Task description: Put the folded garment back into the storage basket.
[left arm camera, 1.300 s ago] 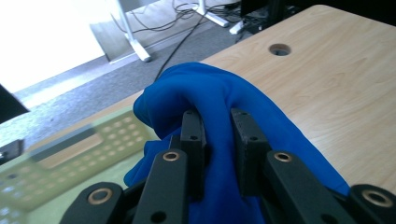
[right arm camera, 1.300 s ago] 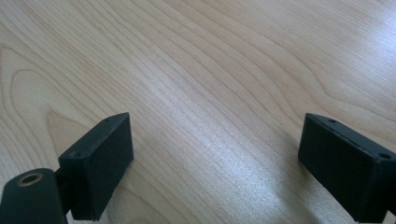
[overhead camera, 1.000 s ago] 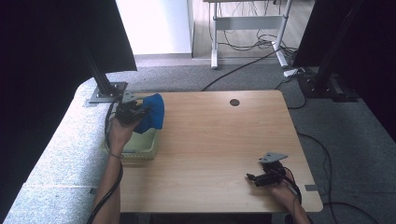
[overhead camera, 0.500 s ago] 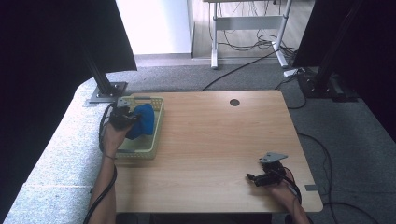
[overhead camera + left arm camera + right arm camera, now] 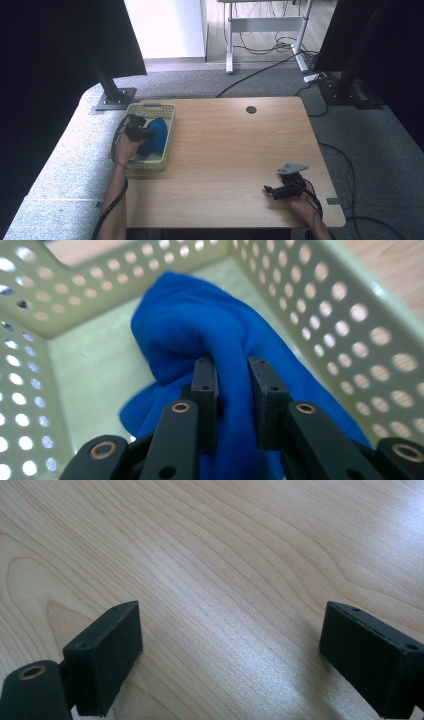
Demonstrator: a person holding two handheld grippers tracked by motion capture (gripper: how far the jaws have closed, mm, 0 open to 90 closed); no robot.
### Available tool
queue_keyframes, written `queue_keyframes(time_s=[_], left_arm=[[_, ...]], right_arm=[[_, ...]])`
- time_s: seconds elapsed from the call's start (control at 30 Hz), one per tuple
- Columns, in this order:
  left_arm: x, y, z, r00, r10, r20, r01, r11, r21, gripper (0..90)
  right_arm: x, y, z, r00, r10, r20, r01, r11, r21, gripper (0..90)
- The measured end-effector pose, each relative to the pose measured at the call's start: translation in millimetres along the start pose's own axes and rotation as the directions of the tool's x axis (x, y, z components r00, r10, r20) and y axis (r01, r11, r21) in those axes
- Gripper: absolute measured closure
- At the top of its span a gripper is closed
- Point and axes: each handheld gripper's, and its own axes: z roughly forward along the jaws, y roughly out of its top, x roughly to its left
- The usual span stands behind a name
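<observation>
the left gripper [image 5: 232, 390] pinches a fold of the blue cloth [image 5: 200, 325] inside the perforated basket [image 5: 167, 135] at the counter's [image 5: 240, 145] left edge. the right gripper [image 5: 230, 655] rests wide open, holding nothing, at the near right.

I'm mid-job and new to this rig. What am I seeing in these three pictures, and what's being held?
No robot here: a person holds a two-jaw claw in each hand. The high view looks down on a wooden table. The left claw reaches into a pale perforated basket at the table's left edge. Its own camera shows its jaws pinching a fold of blue cloth inside that basket. The right claw sits near the table's front right; its camera shows jaws wide open over bare wood, holding nothing.
</observation>
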Motion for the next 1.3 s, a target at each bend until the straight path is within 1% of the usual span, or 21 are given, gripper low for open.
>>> queue_keyframes(time_s=[0.13, 0.23, 0.37, 0.43, 0.57, 0.63, 0.67, 0.7, 0.73, 0.77, 0.8, 0.83, 0.87, 0.9, 1.0, 1.07, 1.1, 1.13, 1.2, 1.23, 1.3], left_arm=[[1.8, 1.6, 11.8, 0.9999, 0.007, 0.012, -0.008, 0.9968, 0.080, 74.7], [3.4, 0.7, 22.2, 0.9999, 0.014, 0.003, -0.015, 0.9885, 0.151, 74.3], [7.2, -1.5, 33.8, 0.9999, 0.011, -0.003, -0.010, 0.9781, 0.208, 73.4], [10.5, -1.9, 37.0, 0.9999, -0.005, -0.011, 0.007, 0.9753, 0.221, 72.6], [19.3, -2.4, 39.6, 0.9970, -0.051, -0.059, 0.063, 0.9714, 0.229, 66.7], [24.4, -3.7, 40.3, 0.9926, -0.091, -0.080, 0.107, 0.9678, 0.228, 56.3], [25.6, -3.8, 39.9, 0.9912, -0.094, -0.094, 0.113, 0.9666, 0.230, 48.8], [26.6, -3.4, 38.2, 0.9906, -0.081, -0.110, 0.106, 0.9661, 0.235, 42.1], [26.9, -2.6, 35.5, 0.9902, -0.075, -0.118, 0.100, 0.9681, 0.229, 36.8], [27.1, -1.7, 32.7, 0.9901, -0.076, -0.118, 0.101, 0.9714, 0.215, 33.0], [26.8, -0.1, 27.6, 0.9909, -0.095, -0.095, 0.110, 0.9797, 0.167, 30.7], [26.2, 0.9, 24.8, 0.9908, -0.113, -0.074, 0.122, 0.9834, 0.134, 29.1], [25.2, 2.6, 21.6, 0.9903, -0.133, -0.038, 0.136, 0.9860, 0.096, 27.5], [23.5, 4.0, 20.6, 0.9904, -0.136, -0.025, 0.138, 0.9871, 0.081, 27.3], [17.5, 6.7, 25.6, 0.9957, -0.090, -0.019, 0.092, 0.9896, 0.111, 27.3], [11.0, 6.2, 33.7, 0.9982, -0.056, 0.022, 0.053, 0.9878, 0.146, 27.3], [8.6, 5.6, 36.7, 0.9987, -0.037, 0.034, 0.031, 0.9855, 0.167, 27.0], [4.1, 4.1, 41.7, 0.9992, 0.005, 0.039, -0.013, 0.9784, 0.206, 25.8], [-0.7, 1.9, 45.3, 0.9979, 0.053, 0.037, -0.060, 0.9683, 0.242, 23.8], [-0.3, 1.9, 44.2, 0.9981, 0.045, 0.041, -0.054, 0.9686, 0.243, 23.2], [1.0, 0.5, 43.0, 0.9981, 0.033, 0.052, -0.046, 0.9617, 0.270, 23.1]], right_arm=[[0.0, 0.0, 0.0, 1.0000, 0.001, 0.000, -0.001, 1.000, 0.000, 9.9], [0.0, 0.0, 0.0, 1.0000, 0.001, 0.000, -0.001, 1.000, 0.000, 9.9], [0.0, 0.0, 0.0, 1.0000, 0.001, 0.001, -0.001, 1.000, 0.000, 9.9], [0.0, 0.0, 0.0, 1.0000, 0.001, 0.001, -0.001, 1.000, 0.000, 9.9], [0.0, 0.0, 0.0, 1.0000, 0.002, 0.001, -0.002, 1.000, 0.000, 9.9], [-0.1, 0.0, 0.0, 1.0000, 0.001, 0.001, -0.001, 1.000, 0.000, 9.9], [-0.1, 0.0, 0.0, 1.0000, 0.002, 0.001, -0.002, 1.000, 0.000, 9.9], [0.0, 0.0, 0.0, 1.0000, 0.002, 0.001, -0.002, 1.000, 0.000, 9.9], [-0.1, 0.0, 0.0, 1.0000, 0.002, 0.001, -0.002, 1.000, 0.000, 9.9], [0.0, 0.0, 0.0, 1.0000, 0.002, 0.001, -0.002, 1.000, 0.000, 9.9], [0.0, 0.0, 0.0, 1.0000, 0.002, 0.001, -0.002, 1.000, 0.000, 9.9], [-0.1, 0.0, 0.0, 1.0000, 0.002, 0.001, -0.002, 1.000, 0.000, 9.9], [-0.1, 0.0, 0.0, 1.0000, 0.002, 0.001, -0.002, 1.000, 0.000, 9.9], [-0.1, 0.0, 0.0, 1.0000, 0.002, 0.002, -0.002, 1.000, 0.000, 9.9], [-0.1, 0.0, 0.0, 1.0000, 0.002, 0.002, -0.002, 1.000, 0.000, 9.9], [0.0, 0.0, 0.0, 1.0000, 0.002, 0.002, -0.002, 1.000, 0.000, 9.9], [-0.1, 0.0, 0.0, 1.0000, 0.002, 0.002, -0.002, 1.000, 0.000, 9.9], [-0.1, 0.0, 0.0, 1.0000, 0.002, 0.002, -0.002, 1.000, 0.000, 9.9], [-0.1, 0.0, 0.0, 1.0000, 0.002, 0.002, -0.002, 1.000, 0.000, 9.9], [-0.1, 0.0, 0.0, 1.0000, 0.002, 0.002, -0.002, 1.000, 0.000, 9.9], [0.0, -0.1, -0.1, 1.0000, 0.003, 0.002, -0.003, 1.000, 0.000, 9.9]])
